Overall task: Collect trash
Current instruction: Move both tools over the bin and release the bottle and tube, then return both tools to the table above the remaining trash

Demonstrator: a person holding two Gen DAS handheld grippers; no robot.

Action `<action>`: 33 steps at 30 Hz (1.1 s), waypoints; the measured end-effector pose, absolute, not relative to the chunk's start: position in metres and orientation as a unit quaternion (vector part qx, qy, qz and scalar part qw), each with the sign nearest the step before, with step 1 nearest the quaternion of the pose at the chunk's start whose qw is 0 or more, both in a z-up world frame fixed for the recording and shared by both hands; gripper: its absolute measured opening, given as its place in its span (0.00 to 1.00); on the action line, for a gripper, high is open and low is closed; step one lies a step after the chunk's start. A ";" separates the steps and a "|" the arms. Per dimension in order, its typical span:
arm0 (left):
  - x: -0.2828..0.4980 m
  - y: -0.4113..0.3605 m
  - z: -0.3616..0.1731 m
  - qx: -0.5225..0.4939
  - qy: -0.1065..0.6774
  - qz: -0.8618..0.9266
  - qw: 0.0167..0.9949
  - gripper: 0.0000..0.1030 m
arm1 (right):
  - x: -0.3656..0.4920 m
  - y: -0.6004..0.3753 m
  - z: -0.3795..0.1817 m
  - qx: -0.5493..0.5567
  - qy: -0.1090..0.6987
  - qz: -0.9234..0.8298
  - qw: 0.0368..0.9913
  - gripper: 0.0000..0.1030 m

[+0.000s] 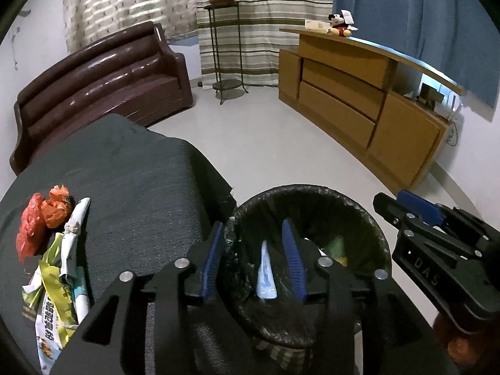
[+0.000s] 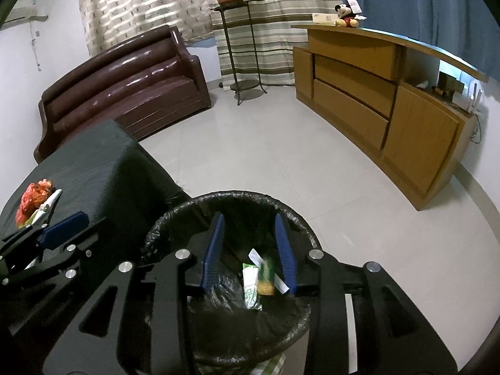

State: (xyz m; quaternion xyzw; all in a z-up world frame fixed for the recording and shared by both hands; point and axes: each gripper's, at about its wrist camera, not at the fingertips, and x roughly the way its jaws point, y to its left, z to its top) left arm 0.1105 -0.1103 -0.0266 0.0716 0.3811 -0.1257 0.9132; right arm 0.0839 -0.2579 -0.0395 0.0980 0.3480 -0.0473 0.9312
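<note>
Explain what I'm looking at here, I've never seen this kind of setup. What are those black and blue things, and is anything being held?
No robot arm here: a person holds a pair of hand tongs in each hand, each with a camera looking along its blue fingers. One picture comes from the left tongs, the other from the right tongs. Both are over a trash bin lined with a black bag. A pale wrapper sits between the left fingers, which stand apart and do not clamp it. The right tongs are open and empty; wrappers lie in the bin below. More trash waits on the dark cloth-covered table.

Pale tiled floor (image 2: pixel 281 156); brown sofa (image 2: pixel 131 81) by striped curtains (image 2: pixel 268 31); wooden cabinet (image 2: pixel 375 93) before a blue curtain (image 2: pixel 406 0).
</note>
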 end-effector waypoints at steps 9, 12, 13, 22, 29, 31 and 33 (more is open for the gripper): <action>0.102 -0.101 -0.019 0.072 0.370 -0.121 0.919 0.41 | 0.076 -0.255 -0.033 0.093 0.342 -0.053 0.933 0.39; 0.100 -0.095 -0.016 0.071 0.366 -0.118 0.920 0.42 | 0.074 -0.252 -0.032 0.091 0.344 -0.052 0.933 0.39; 0.098 -0.091 -0.013 0.073 0.364 -0.116 0.921 0.42 | 0.074 -0.250 -0.031 0.090 0.345 -0.051 0.933 0.39; 0.078 -0.051 -0.003 0.070 0.361 -0.085 0.926 0.43 | 0.065 -0.210 -0.023 0.070 0.348 -0.013 0.935 0.39; 0.066 -0.007 0.003 0.054 0.362 -0.046 0.929 0.44 | 0.060 -0.168 -0.017 0.054 0.351 0.027 0.934 0.39; 0.062 0.005 0.004 0.050 0.362 -0.034 0.930 0.44 | 0.059 -0.156 -0.015 0.049 0.352 0.037 0.934 0.39; 0.056 0.020 0.003 0.044 0.363 -0.022 0.931 0.44 | 0.058 -0.144 -0.013 0.044 0.352 0.047 0.934 0.39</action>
